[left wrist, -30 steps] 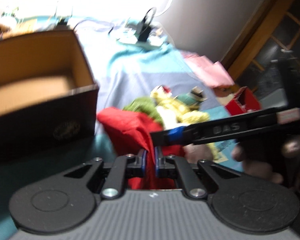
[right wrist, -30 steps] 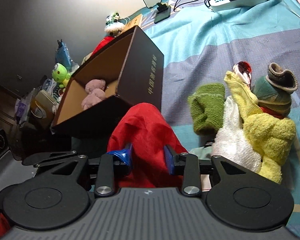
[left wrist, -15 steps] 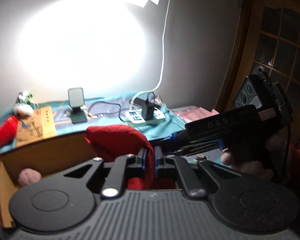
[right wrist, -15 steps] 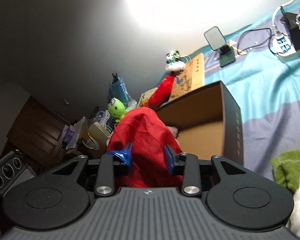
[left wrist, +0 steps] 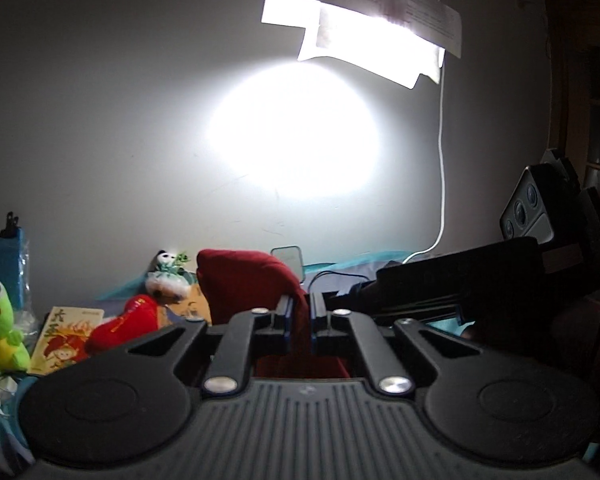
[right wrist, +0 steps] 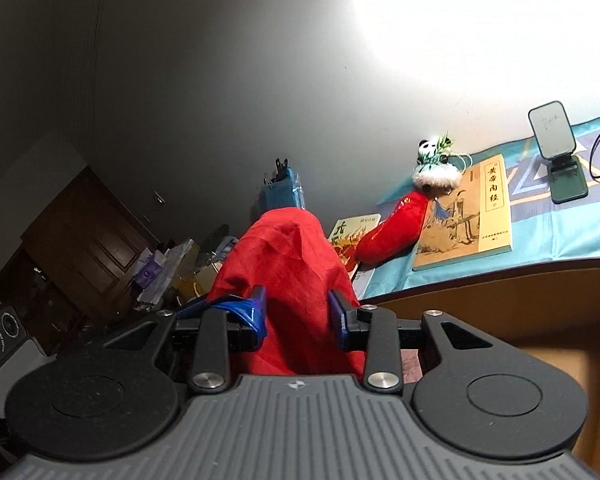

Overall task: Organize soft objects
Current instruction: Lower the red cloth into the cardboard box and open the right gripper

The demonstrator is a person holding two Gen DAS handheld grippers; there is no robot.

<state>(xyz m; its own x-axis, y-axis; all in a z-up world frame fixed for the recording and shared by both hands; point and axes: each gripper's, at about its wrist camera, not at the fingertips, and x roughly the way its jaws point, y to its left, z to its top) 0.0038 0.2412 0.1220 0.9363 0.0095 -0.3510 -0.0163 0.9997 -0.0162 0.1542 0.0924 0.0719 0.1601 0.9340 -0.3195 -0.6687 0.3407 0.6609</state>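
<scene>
Left tongs (left wrist: 299,320), right tongs (right wrist: 297,318) both pinch red cloth (right wrist: 288,264) above box (right wrist: 520,300)

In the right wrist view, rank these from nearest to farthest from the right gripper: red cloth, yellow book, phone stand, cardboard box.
1. red cloth: clamped in the right gripper.
2. cardboard box: just below and to the right.
3. yellow book: flat on the blue cover past the box's far wall.
4. phone stand: farthest, upper right near the wall.
</scene>
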